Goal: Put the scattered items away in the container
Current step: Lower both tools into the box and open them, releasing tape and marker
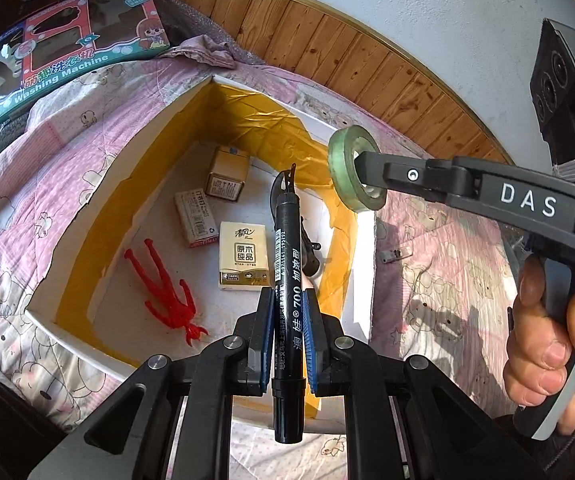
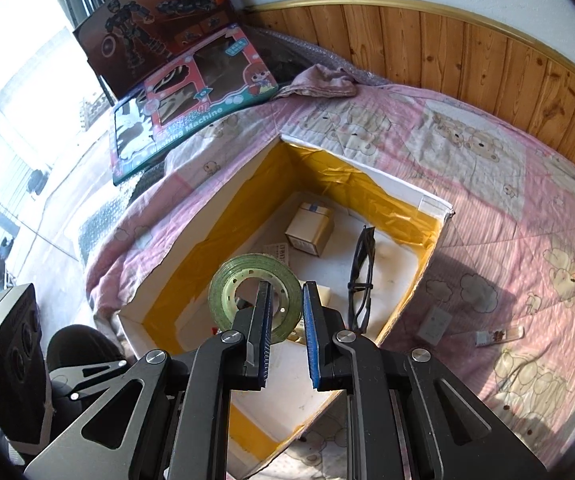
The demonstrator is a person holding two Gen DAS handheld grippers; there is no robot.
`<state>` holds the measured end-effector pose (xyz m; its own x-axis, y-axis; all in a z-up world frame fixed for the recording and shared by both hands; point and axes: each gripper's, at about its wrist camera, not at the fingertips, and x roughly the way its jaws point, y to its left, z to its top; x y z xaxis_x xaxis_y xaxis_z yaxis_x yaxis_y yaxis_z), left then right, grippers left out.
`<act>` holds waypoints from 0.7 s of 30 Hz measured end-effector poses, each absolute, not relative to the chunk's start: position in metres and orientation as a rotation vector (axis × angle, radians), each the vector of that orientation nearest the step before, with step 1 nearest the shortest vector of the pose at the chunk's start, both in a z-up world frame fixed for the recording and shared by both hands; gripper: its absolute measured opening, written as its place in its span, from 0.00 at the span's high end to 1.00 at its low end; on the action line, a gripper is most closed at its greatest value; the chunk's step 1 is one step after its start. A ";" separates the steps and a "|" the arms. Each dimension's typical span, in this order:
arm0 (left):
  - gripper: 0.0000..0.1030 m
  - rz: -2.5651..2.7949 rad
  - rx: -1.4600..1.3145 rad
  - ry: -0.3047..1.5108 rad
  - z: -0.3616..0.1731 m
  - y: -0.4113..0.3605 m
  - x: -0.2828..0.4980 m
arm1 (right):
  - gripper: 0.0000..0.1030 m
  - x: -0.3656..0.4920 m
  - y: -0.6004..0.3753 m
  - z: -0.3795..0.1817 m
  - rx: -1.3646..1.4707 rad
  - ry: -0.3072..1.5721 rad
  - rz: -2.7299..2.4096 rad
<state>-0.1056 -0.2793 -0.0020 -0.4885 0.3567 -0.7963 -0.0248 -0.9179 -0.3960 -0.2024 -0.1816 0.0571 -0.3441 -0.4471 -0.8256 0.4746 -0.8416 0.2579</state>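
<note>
My left gripper (image 1: 287,340) is clamped on a black marker (image 1: 286,280), held over the near end of the box (image 2: 367,178). My right gripper (image 2: 285,320) carries a tape roll (image 2: 255,296) — one finger through its core, jaws spread, roll hanging above the box floor. Best practice: lower both well inside the walls before releasing. Only the right view shows two strays on the quilt (image 2: 507,184) right of the box; only the left shows the red figure (image 1: 167,296) inside.

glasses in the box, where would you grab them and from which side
Grip the folded black glasses across the bunched arms near the middle, coming straight down from above. They lie on edge along the right wall of the box, so jaws should close across their thin width.
</note>
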 end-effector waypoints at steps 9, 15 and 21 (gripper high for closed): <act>0.87 2.444 -1.546 -0.701 -0.018 -0.297 -0.111 | 0.85 -0.236 -0.192 0.044 1.382 0.046 -2.161; 0.87 2.412 -1.623 -0.809 -0.028 -0.301 -0.116 | 0.85 -0.254 -0.204 0.032 1.416 0.114 -2.139; 0.87 2.376 -1.685 -0.878 -0.038 -0.301 -0.121 | 0.85 -0.272 -0.213 0.021 1.449 0.178 -2.126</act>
